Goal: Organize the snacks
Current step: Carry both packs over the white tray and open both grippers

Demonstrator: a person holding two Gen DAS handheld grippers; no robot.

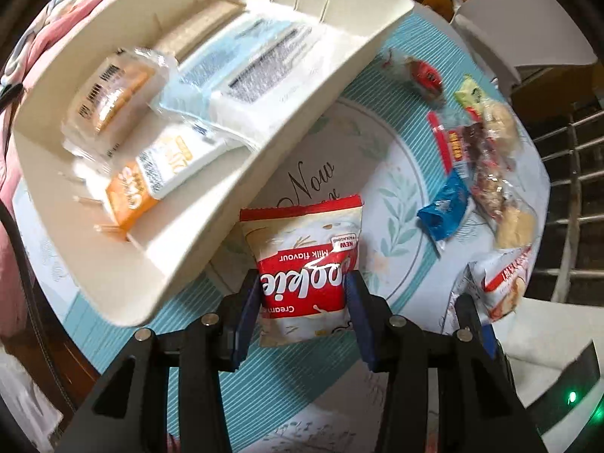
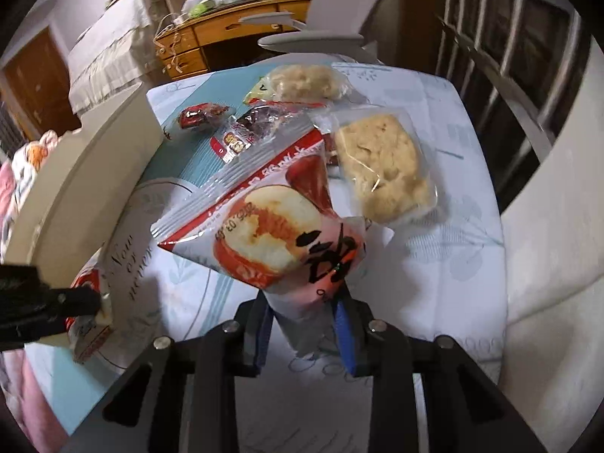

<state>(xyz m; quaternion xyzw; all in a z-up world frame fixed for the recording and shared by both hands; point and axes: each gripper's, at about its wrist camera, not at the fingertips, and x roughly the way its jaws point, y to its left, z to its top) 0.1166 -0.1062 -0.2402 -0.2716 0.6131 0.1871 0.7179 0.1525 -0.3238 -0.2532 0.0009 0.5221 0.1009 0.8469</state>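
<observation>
My left gripper (image 1: pixel 304 290) is shut on a red and white cookie packet (image 1: pixel 302 249), held above the teal mat next to the cream organiser tray (image 1: pixel 196 234). Several flat snack packets (image 1: pixel 113 90) lie in the tray's slots. In the right wrist view my right gripper (image 2: pixel 304 302) is shut on the lower end of a red and white cake packet (image 2: pixel 264 226), lifted off the table. That packet (image 1: pixel 498 283) also shows at the right edge of the left wrist view. The left gripper's finger (image 2: pixel 56 302) shows at the left edge of the right wrist view.
Loose snacks lie on the mat: a blue packet (image 1: pixel 445 207), a red round sweet (image 1: pixel 426 75), clear-wrapped pastries (image 2: pixel 381 166) and a red date packet (image 2: pixel 204 115). A white chair (image 1: pixel 521 37) and metal railing (image 2: pixel 509 56) stand beyond the table, a wooden desk (image 2: pixel 226 34) farther back.
</observation>
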